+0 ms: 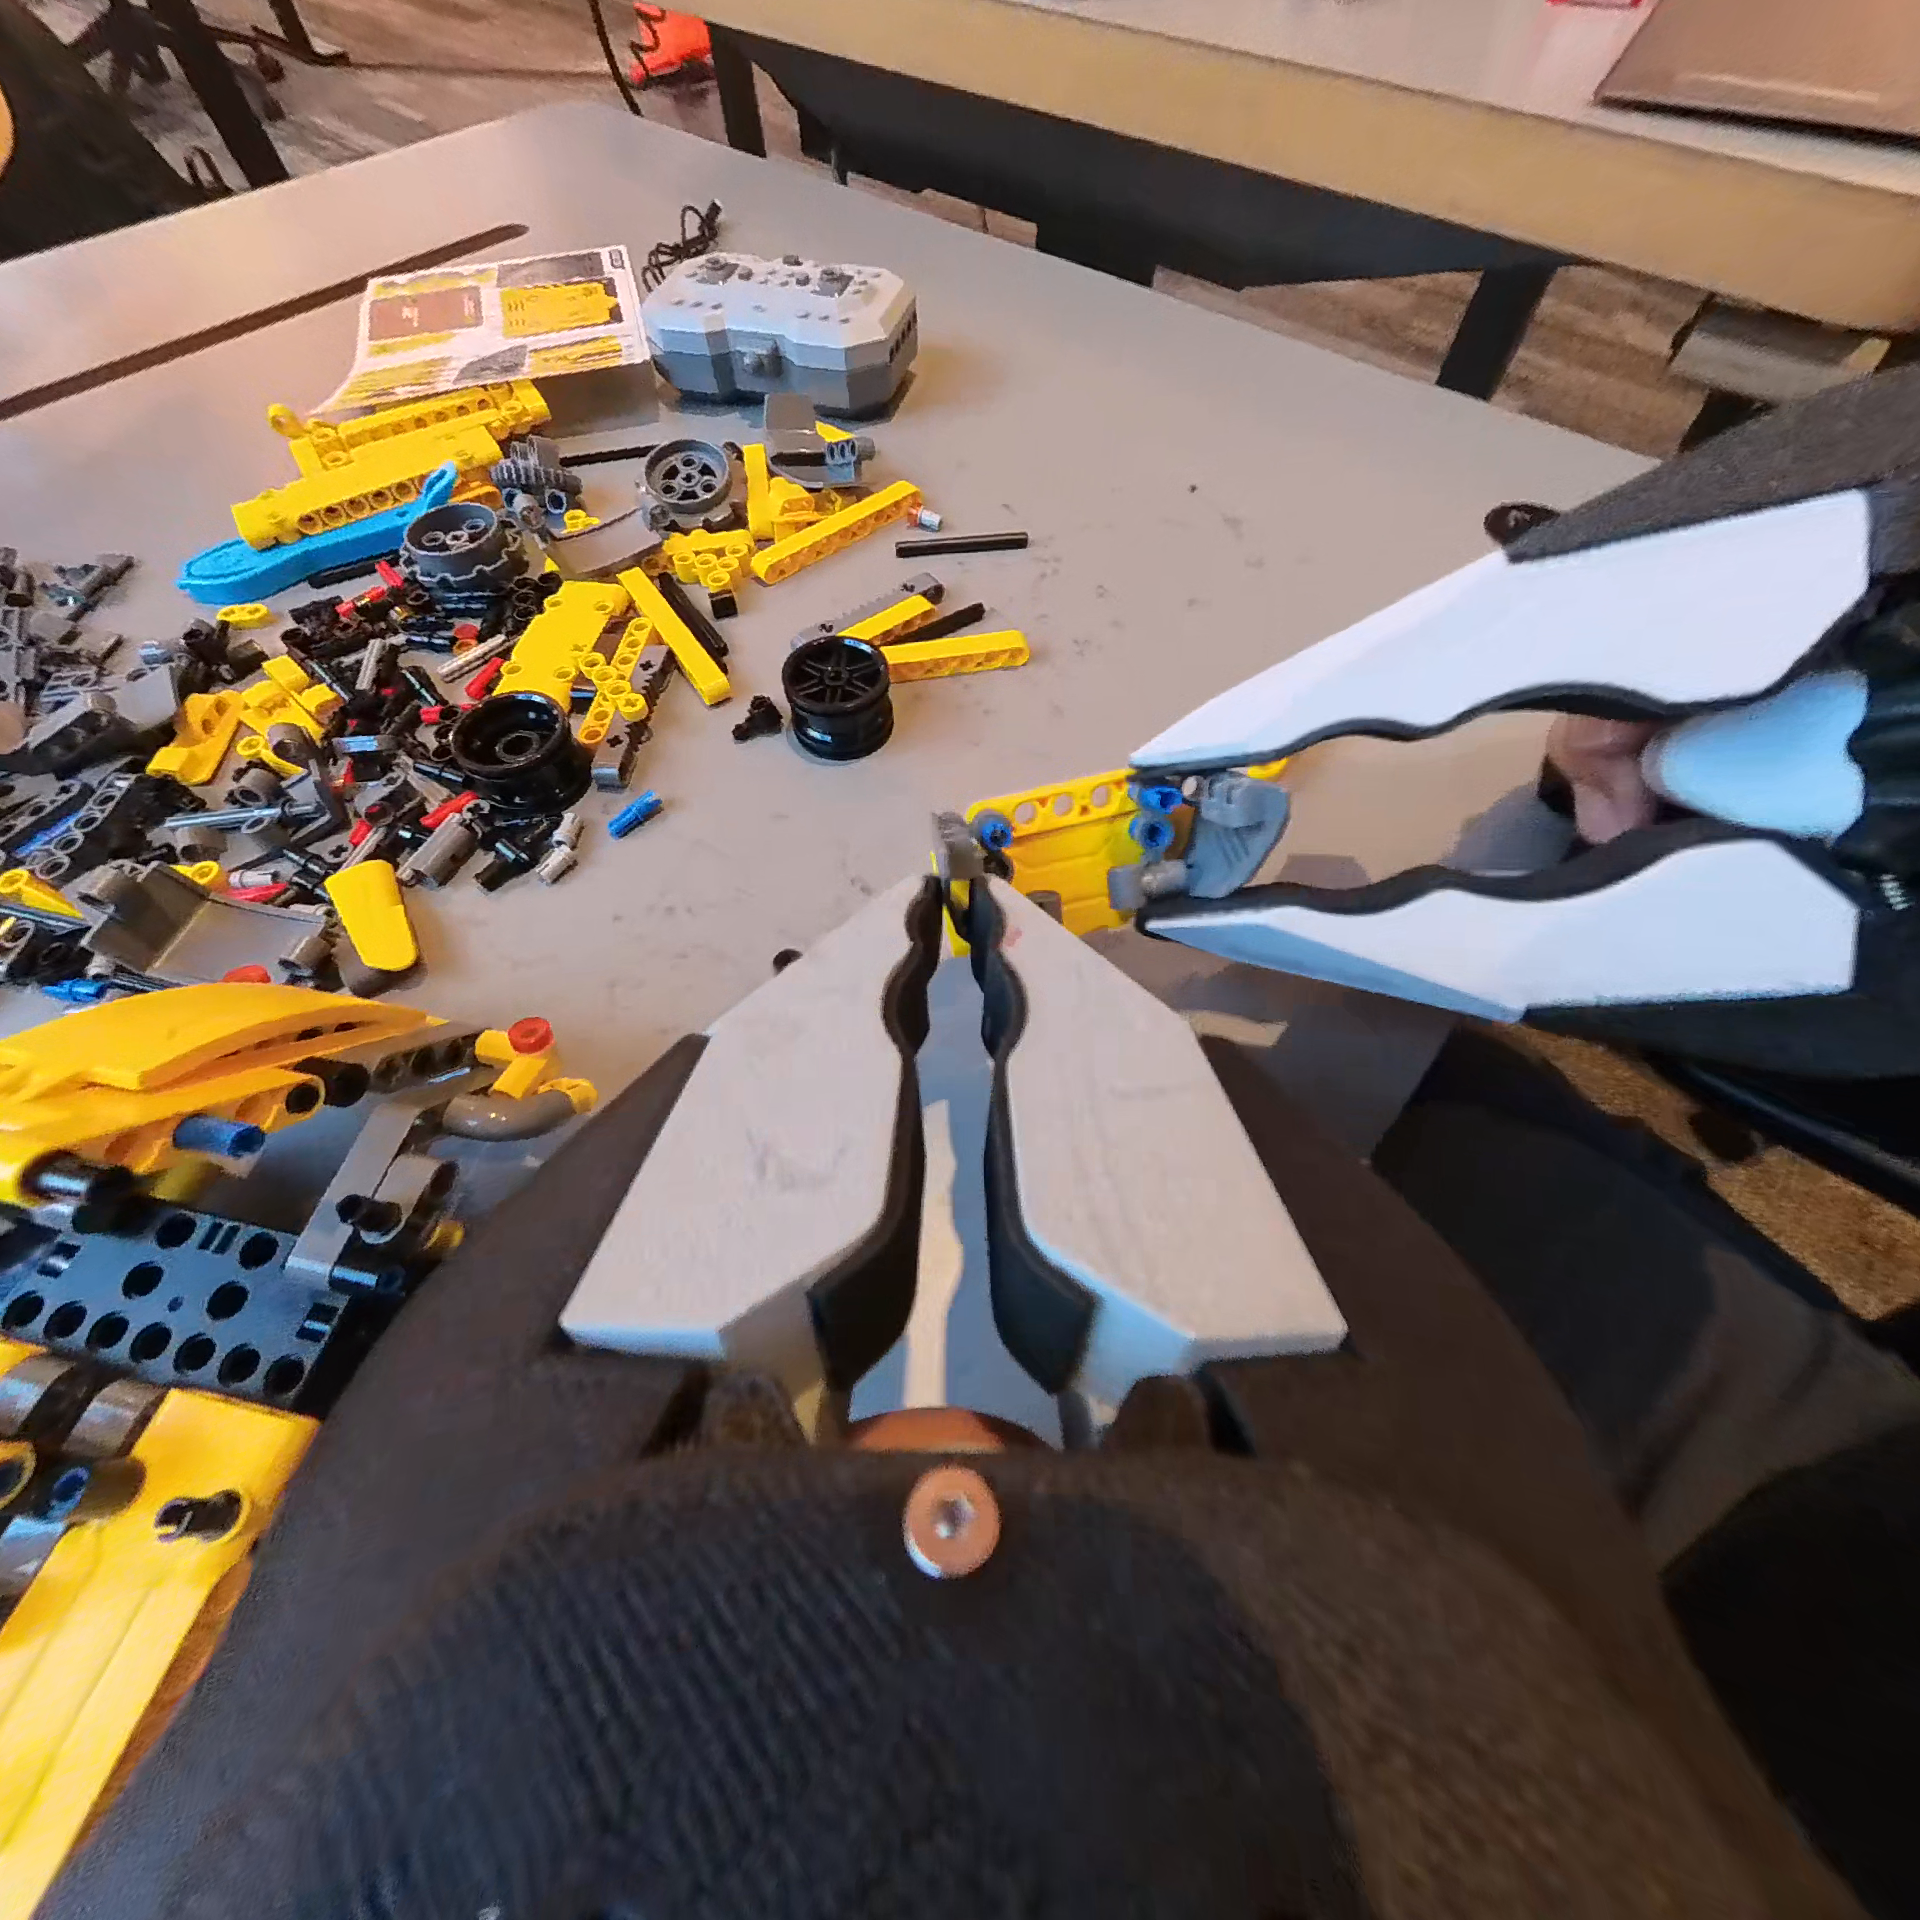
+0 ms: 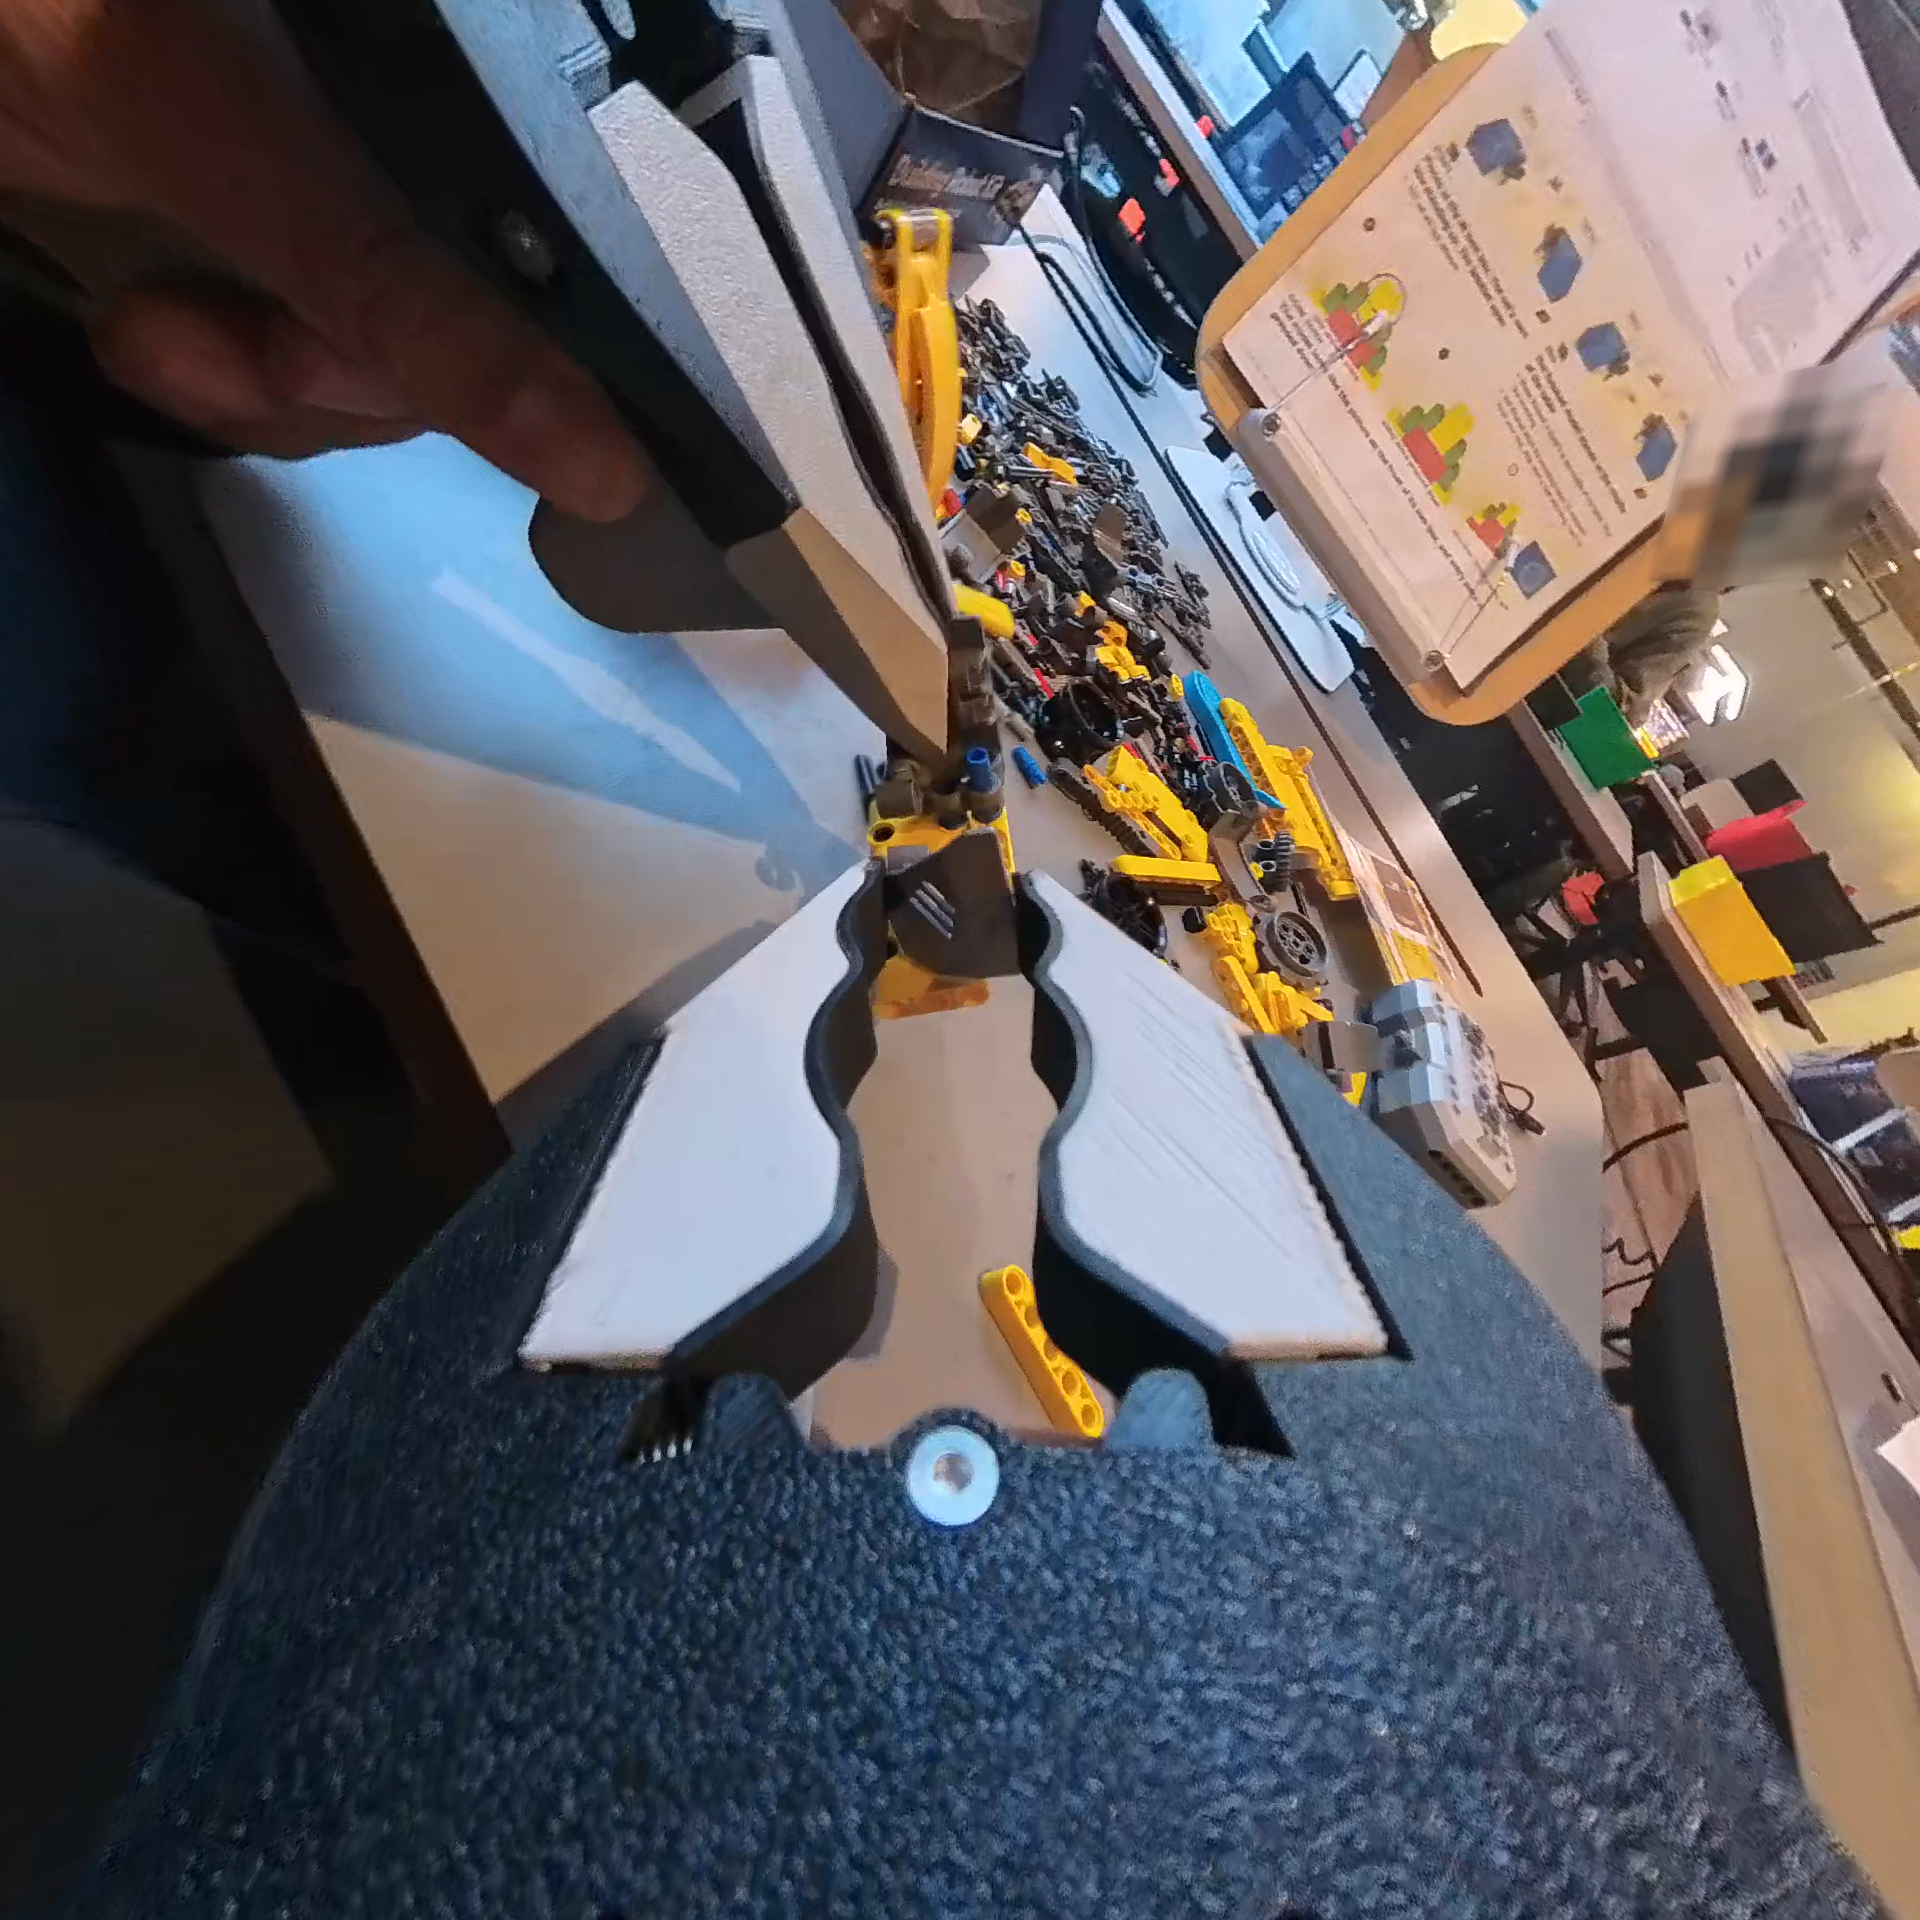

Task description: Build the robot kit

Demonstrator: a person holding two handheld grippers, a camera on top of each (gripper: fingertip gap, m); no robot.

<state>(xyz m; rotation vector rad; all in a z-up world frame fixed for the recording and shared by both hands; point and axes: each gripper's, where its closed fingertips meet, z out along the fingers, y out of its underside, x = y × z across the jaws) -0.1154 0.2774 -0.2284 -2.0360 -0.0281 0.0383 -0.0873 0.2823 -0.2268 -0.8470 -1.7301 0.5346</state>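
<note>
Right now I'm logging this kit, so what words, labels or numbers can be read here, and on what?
I won't copy out any writing. These things bear it:
Yellow-and-black printed sheet on the grey table, beside the grey control box: print too small to read.
White illustrated page, upper right in the right wrist view: lines blurred.
Dark box beyond the parts pile: pale lettering.

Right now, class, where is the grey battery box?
In the left wrist view the battery box sits at the table's far side, right of the sticker sheet, beyond the parts pile.
</note>
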